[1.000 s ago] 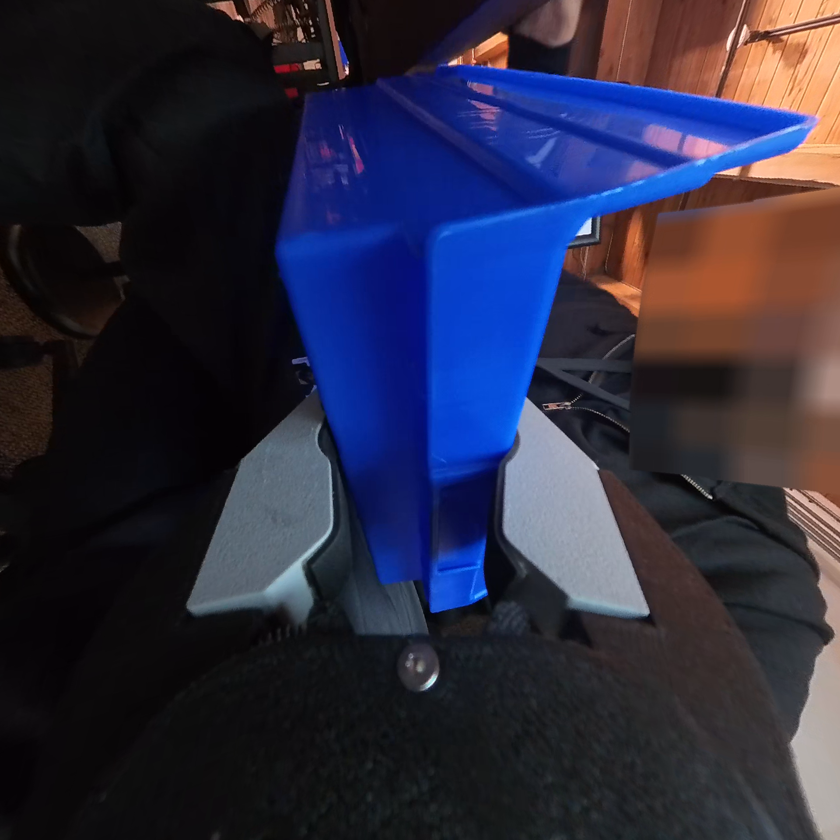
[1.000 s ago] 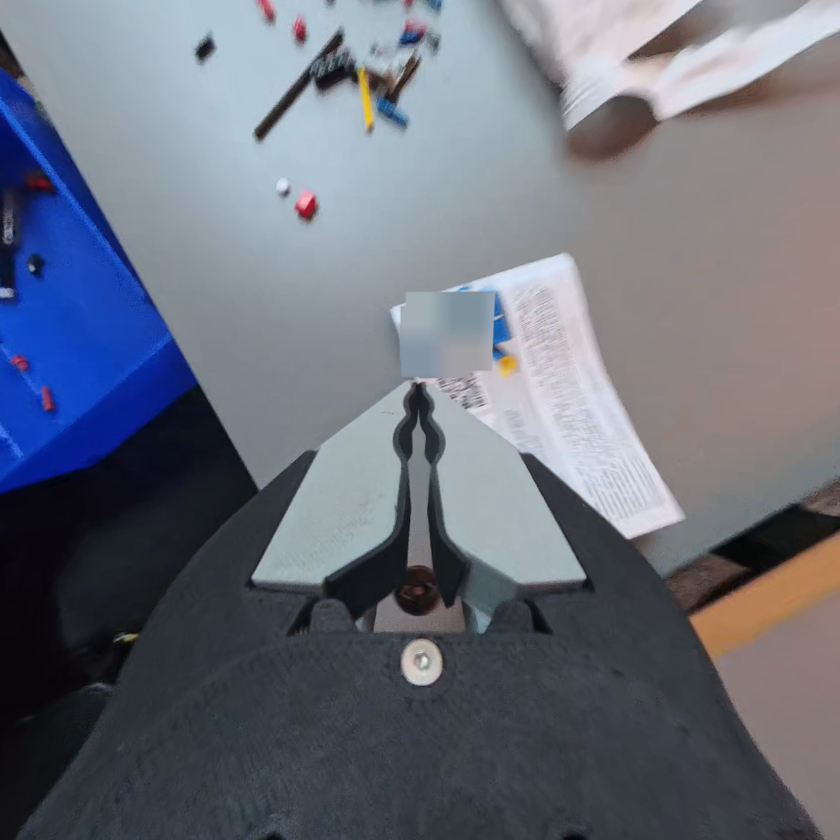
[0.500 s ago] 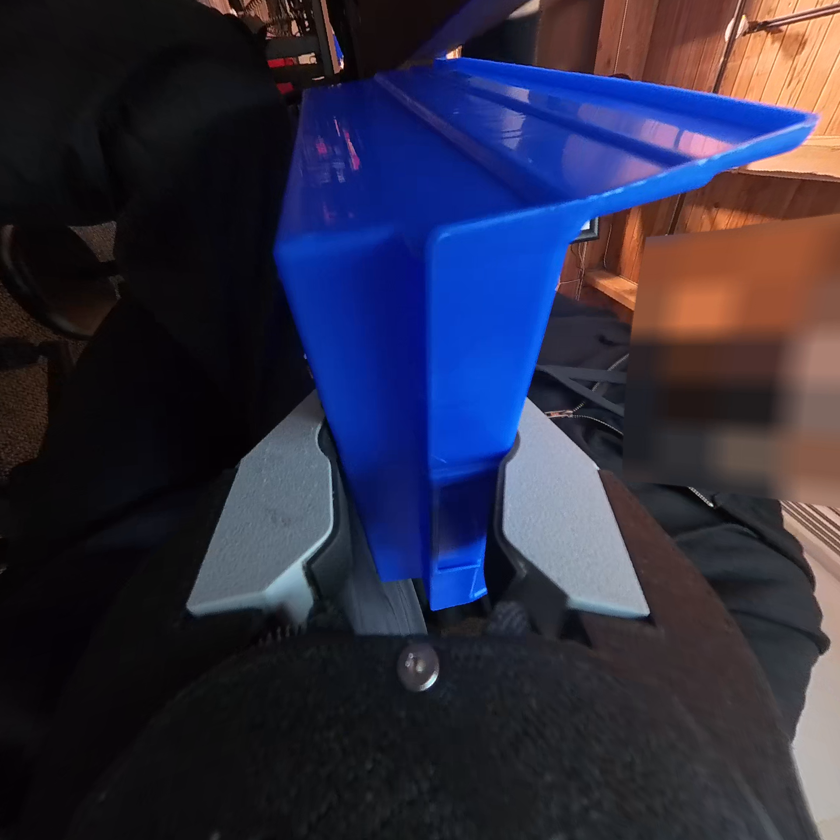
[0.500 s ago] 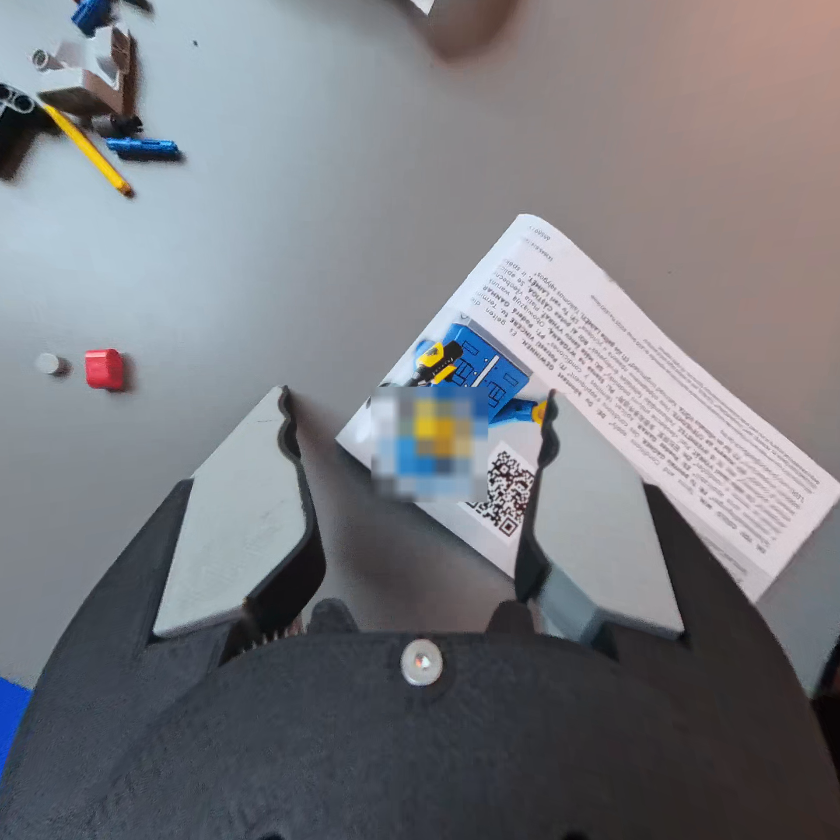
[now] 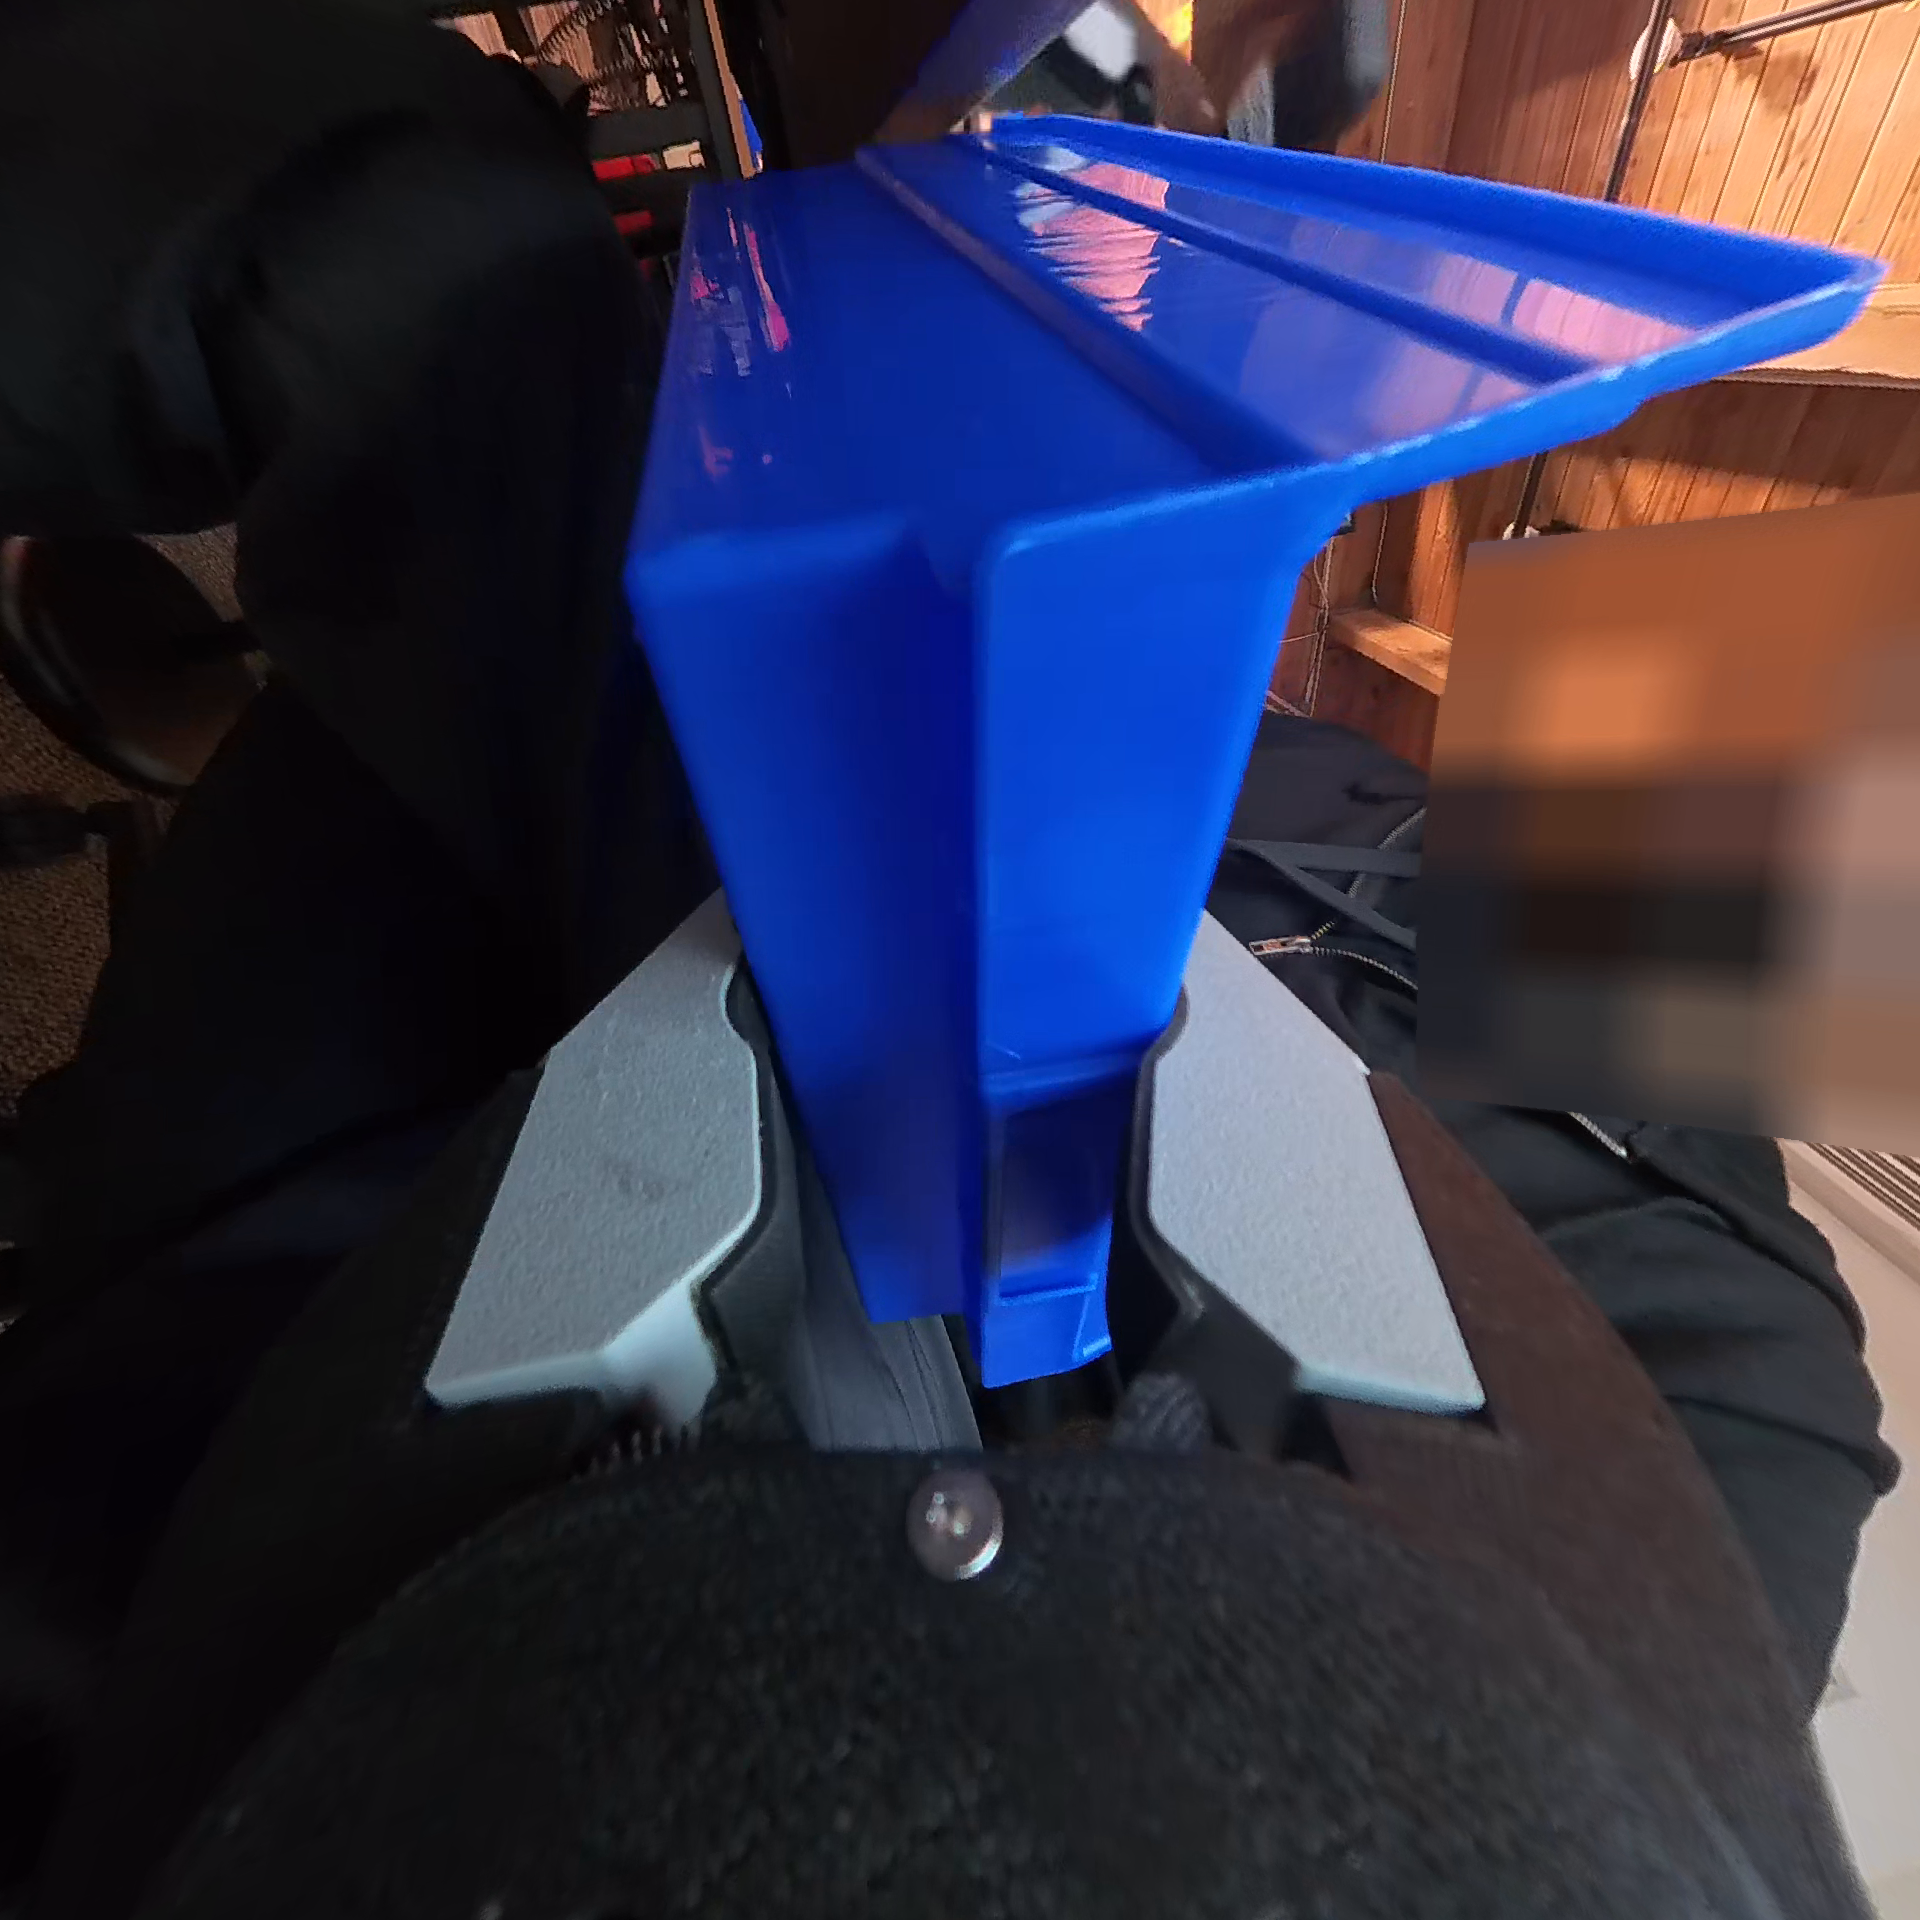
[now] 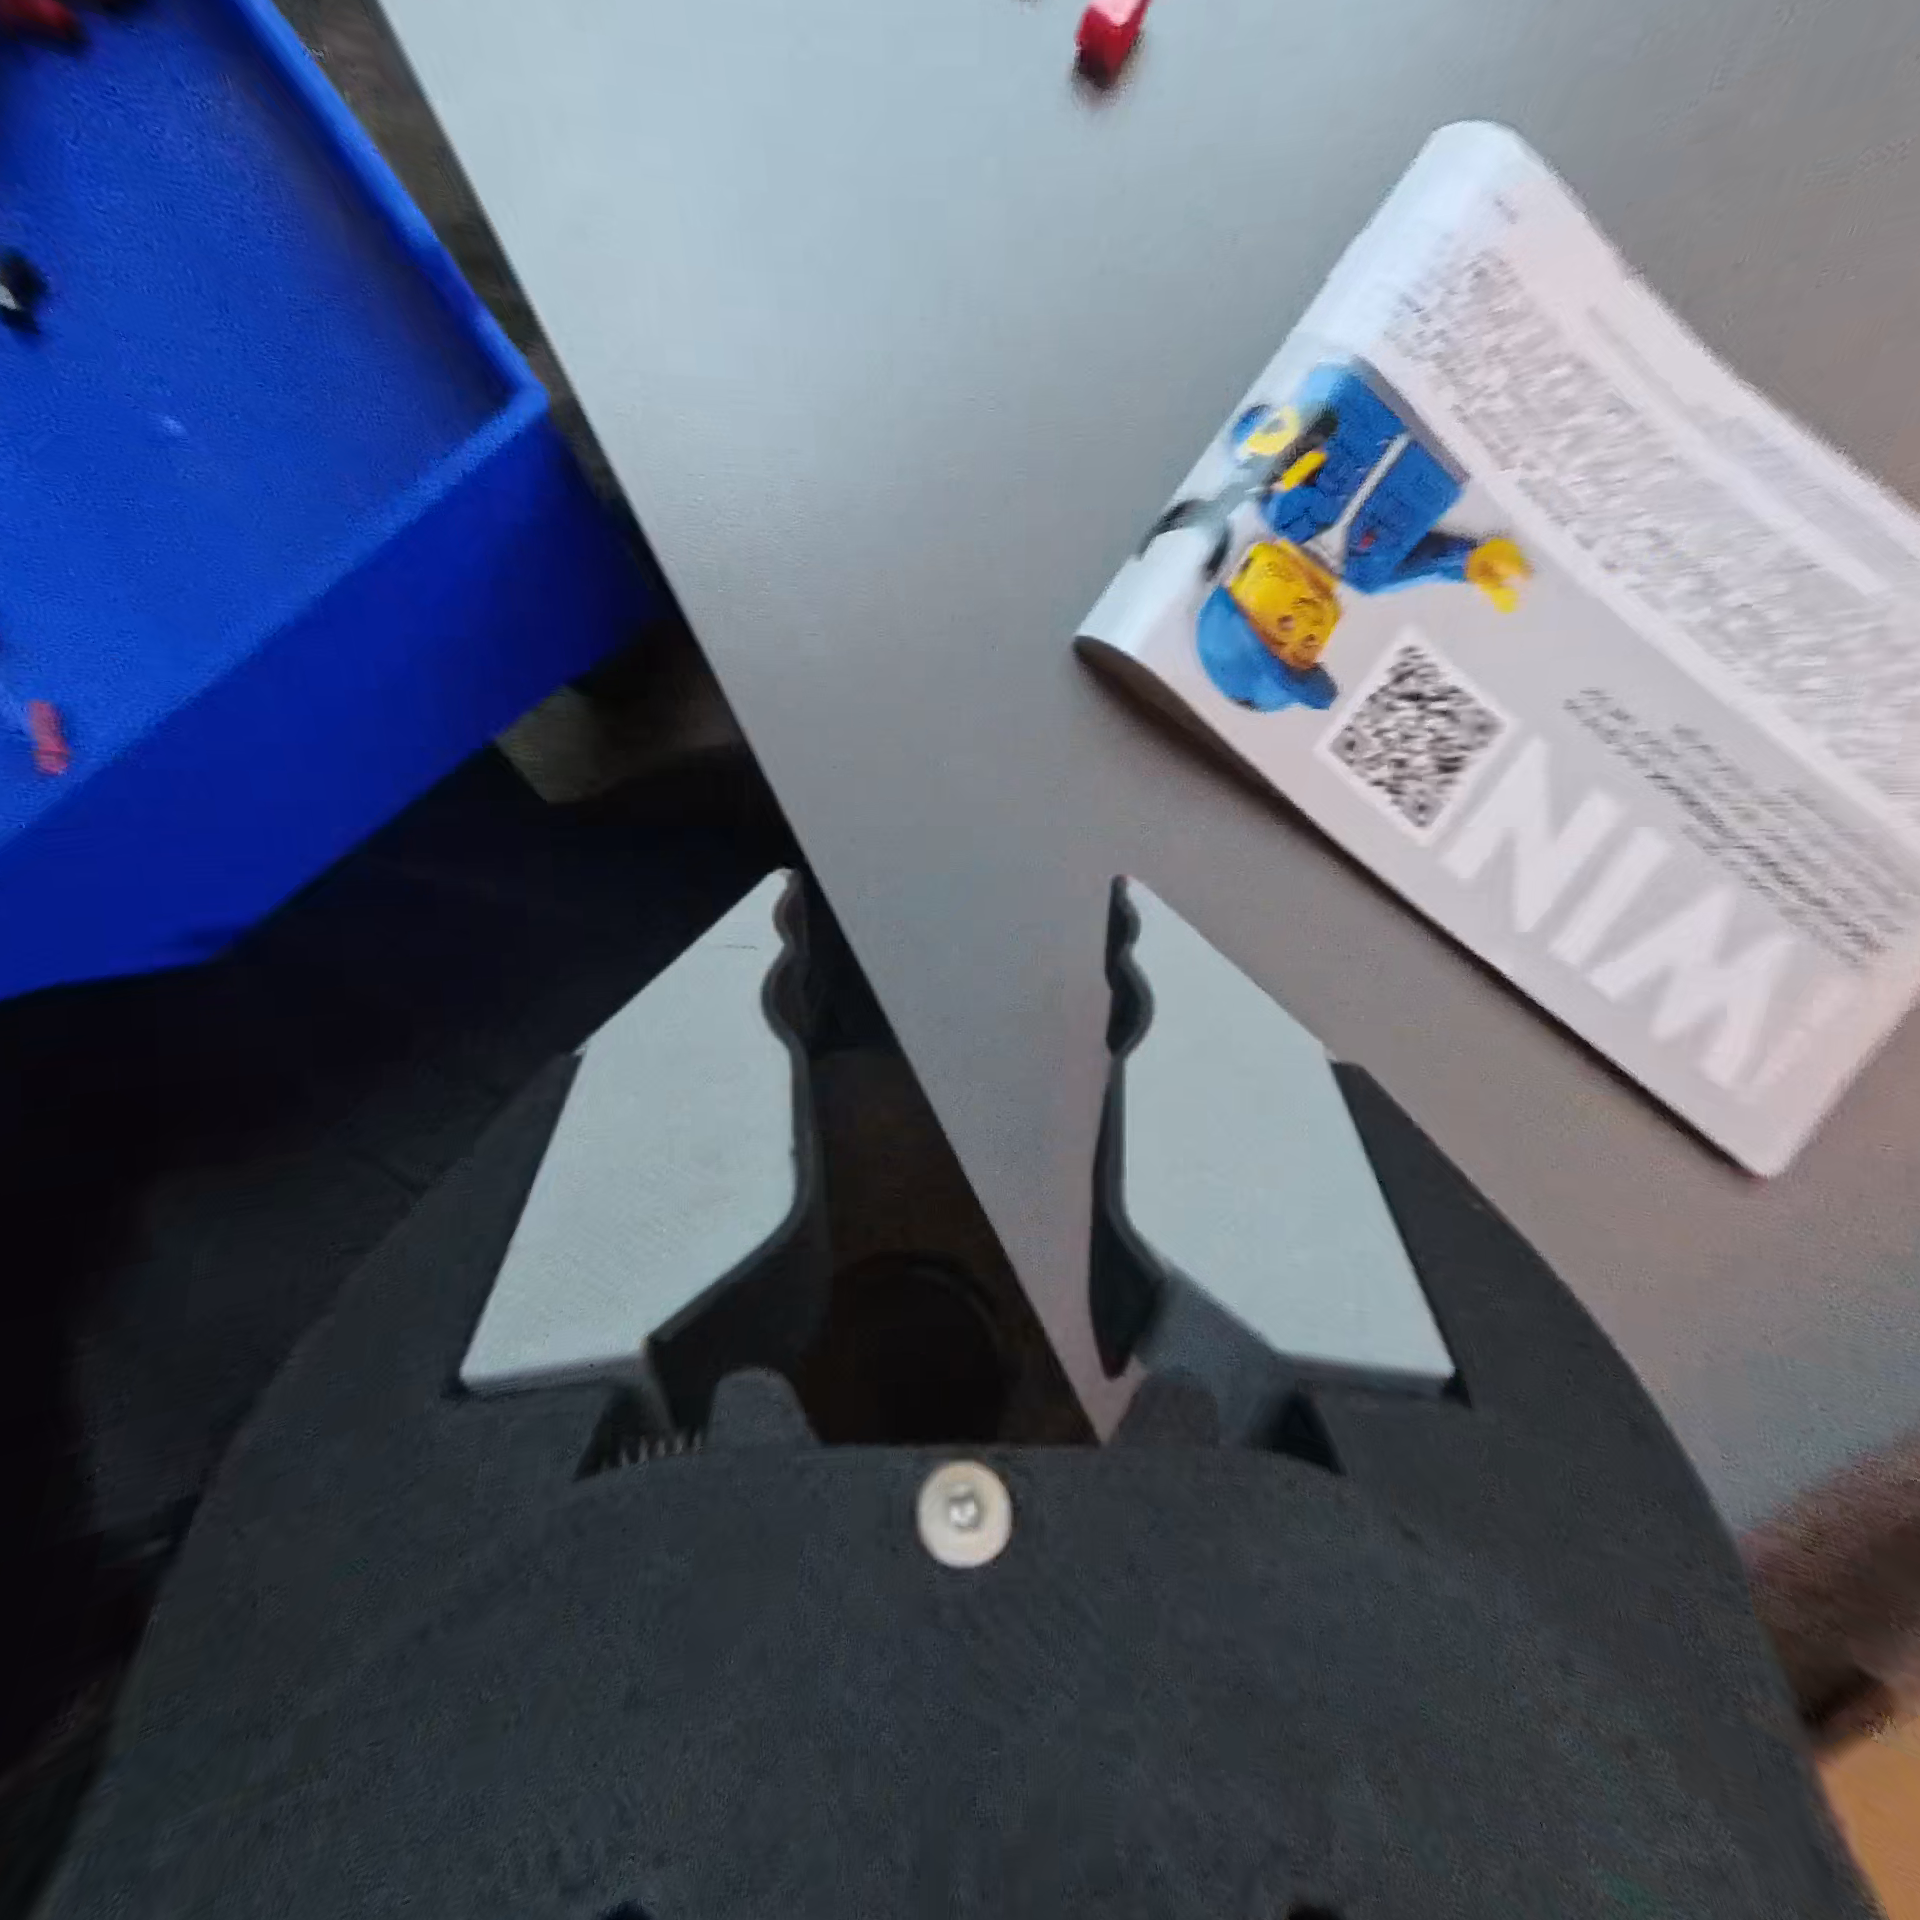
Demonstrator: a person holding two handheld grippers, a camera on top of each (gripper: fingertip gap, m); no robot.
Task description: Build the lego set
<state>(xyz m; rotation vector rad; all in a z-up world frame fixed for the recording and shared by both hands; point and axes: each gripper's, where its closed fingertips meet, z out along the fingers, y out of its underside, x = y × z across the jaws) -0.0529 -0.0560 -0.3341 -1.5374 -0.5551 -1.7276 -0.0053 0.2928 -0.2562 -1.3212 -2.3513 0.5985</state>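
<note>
My left gripper [image 5: 961, 997] has its jaws clamped on the wall of the blue plastic bin [image 5: 935, 644], which it holds lifted and tilted. My right gripper [image 6: 951, 935] has its jaws apart over the edge of the grey counter [image 6: 883, 416]. The lego instruction booklet [image 6: 1558, 644] lies flat just ahead to the right. A red lego piece [image 6: 1110, 44] sits farther off; a few small pieces lie in the bin [image 6: 208, 436].
</note>
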